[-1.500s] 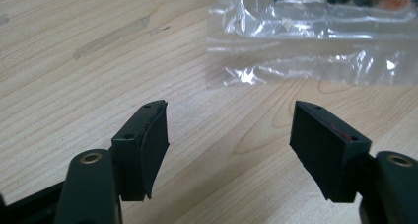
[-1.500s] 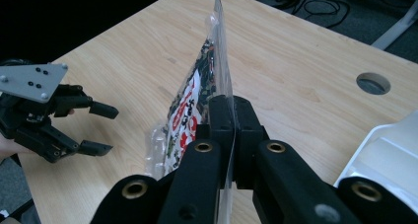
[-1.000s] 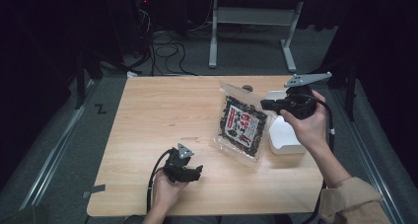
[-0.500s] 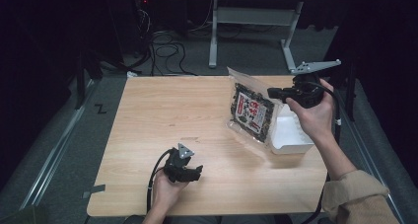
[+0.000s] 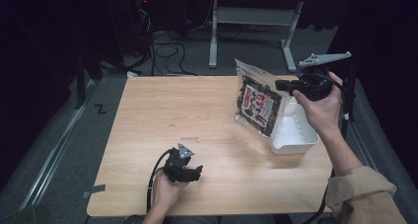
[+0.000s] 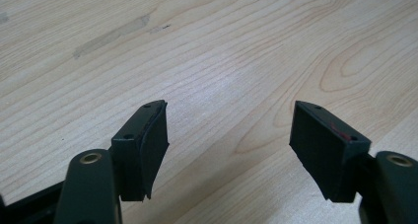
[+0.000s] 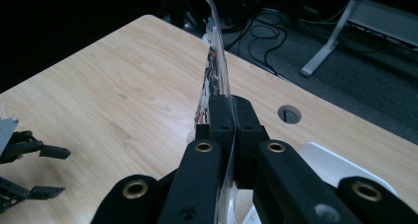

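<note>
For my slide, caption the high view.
Right claw holds a clear printed snack bag above the white plastic tray; left claw rests on the wooden table.

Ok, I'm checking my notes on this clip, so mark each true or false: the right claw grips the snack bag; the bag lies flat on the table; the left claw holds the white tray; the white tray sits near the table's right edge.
1. The right claw grips the snack bag: true.
2. The bag lies flat: false, it hangs lifted, over the table.
3. The left claw holds the white tray: false, its jaws stand apart, nothing between them.
4. Tray near the right edge: true.
</note>
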A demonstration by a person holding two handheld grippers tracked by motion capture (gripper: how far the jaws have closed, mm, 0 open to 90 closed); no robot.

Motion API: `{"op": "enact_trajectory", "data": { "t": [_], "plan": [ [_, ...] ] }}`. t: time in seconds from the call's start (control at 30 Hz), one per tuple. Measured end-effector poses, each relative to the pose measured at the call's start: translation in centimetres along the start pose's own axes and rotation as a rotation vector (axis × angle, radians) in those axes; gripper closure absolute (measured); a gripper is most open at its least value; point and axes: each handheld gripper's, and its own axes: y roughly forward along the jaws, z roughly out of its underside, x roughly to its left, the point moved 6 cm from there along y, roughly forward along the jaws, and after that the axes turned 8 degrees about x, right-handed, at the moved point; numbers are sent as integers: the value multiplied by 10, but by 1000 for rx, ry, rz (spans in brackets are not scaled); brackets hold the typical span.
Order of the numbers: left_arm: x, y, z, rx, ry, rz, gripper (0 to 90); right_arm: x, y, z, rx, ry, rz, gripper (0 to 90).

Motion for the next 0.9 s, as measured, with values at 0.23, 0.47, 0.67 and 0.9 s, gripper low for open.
{"op": "enact_trajectory", "data": {
  "t": [0.23,0.47,0.67,0.9],
  "plan": [
    [0,0,0,1,-1,-1,311,-13,-9,-1,-7,20,38,900],
    [1,-1,1,1,-2,0,311,-24,-21,-3,-31,32,70,900],
    [0,0,0,0,-2,-2,311,-35,-28,-2,-36,38,110,900],
    [1,1,1,8,1,-4,311,-49,-32,10,-35,70,127,900]
  ]
}}
